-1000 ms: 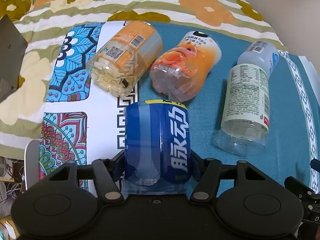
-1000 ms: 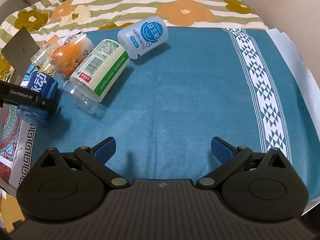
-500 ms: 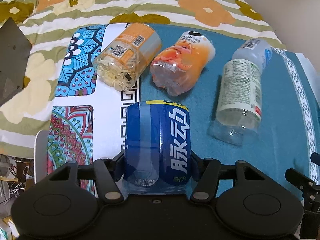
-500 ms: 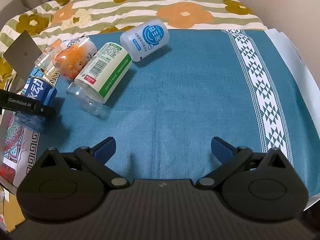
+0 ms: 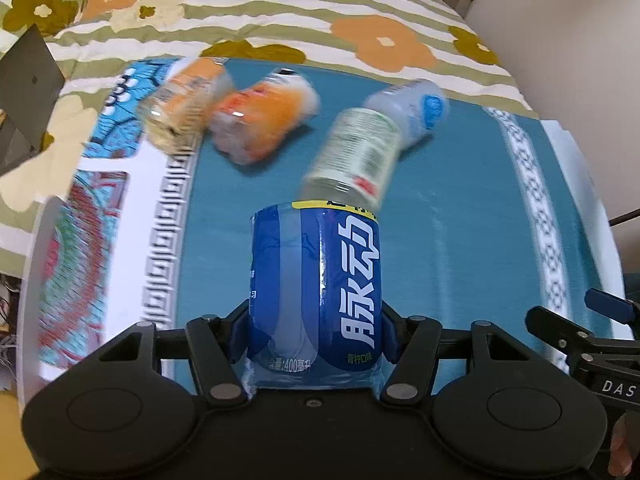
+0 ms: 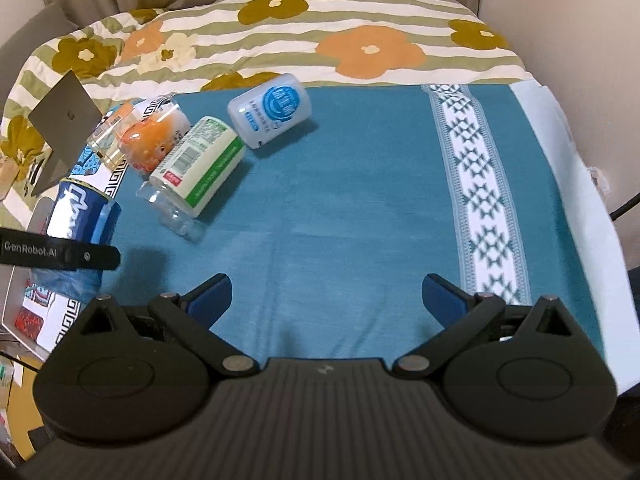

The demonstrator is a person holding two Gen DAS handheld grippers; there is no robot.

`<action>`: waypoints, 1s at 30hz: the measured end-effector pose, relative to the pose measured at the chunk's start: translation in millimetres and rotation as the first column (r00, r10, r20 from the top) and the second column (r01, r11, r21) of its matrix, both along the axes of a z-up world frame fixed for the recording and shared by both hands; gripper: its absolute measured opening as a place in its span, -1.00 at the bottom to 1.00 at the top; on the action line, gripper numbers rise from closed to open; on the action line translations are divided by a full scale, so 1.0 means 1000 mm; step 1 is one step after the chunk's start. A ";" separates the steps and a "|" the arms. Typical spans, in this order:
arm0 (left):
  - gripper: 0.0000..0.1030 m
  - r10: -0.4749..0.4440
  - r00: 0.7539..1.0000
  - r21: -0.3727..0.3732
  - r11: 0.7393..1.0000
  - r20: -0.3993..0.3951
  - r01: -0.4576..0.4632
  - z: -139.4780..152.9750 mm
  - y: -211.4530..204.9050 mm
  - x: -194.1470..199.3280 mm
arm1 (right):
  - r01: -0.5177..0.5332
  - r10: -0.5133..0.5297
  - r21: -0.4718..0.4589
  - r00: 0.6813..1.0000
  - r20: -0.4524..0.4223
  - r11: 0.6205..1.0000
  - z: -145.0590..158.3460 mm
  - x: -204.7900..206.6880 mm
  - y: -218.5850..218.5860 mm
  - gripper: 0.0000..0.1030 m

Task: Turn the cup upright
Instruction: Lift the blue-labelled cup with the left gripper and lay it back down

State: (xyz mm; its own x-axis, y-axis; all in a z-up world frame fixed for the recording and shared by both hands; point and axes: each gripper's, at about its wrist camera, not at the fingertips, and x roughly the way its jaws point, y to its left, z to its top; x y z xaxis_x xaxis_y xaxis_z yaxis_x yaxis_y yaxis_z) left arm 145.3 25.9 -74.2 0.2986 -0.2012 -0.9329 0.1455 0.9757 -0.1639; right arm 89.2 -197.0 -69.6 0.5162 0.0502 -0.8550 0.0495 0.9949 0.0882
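Note:
My left gripper is shut on a blue-labelled clear cup, held above the teal cloth with its open end pointing away from the camera. The right wrist view shows the same blue cup at the far left with the left gripper across it. My right gripper hangs open over bare teal cloth, nothing between its fingers; its tip shows at the left wrist view's right edge.
Several cups lie on their sides at the back: a yellow one, an orange one, a green-and-white one, a pale blue one. A patterned mat lies left. A floral quilt lies behind.
My left gripper has carried the blue cup to the right, off the patterned mat and over the teal cloth, and the scene is motion-blurred. The right gripper has pulled back a little, still open.

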 end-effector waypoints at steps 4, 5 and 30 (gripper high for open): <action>0.26 0.013 1.000 -0.022 1.000 -0.005 -0.013 -0.003 -0.030 -0.010 | -0.016 0.016 0.001 1.000 0.006 1.000 0.004 -0.006 -0.023 1.00; 0.26 0.014 1.000 -0.025 1.000 -0.006 -0.014 -0.006 -0.039 -0.011 | -0.020 0.020 0.001 1.000 0.008 1.000 0.004 -0.007 -0.028 1.00; 0.71 -0.034 0.999 0.079 0.996 -0.001 0.034 -0.059 -0.139 -0.008 | -0.036 0.038 0.034 0.998 -0.049 0.999 -0.030 -0.009 -0.105 1.00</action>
State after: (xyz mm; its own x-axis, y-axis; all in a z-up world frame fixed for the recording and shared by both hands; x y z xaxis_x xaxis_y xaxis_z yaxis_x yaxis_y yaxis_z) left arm 137.8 -113.0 -133.5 0.2930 -0.1373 -0.9462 0.1787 0.9801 -0.0869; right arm 80.1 -302.1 -99.9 0.4704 0.0972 -0.8771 0.0175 0.9927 0.1194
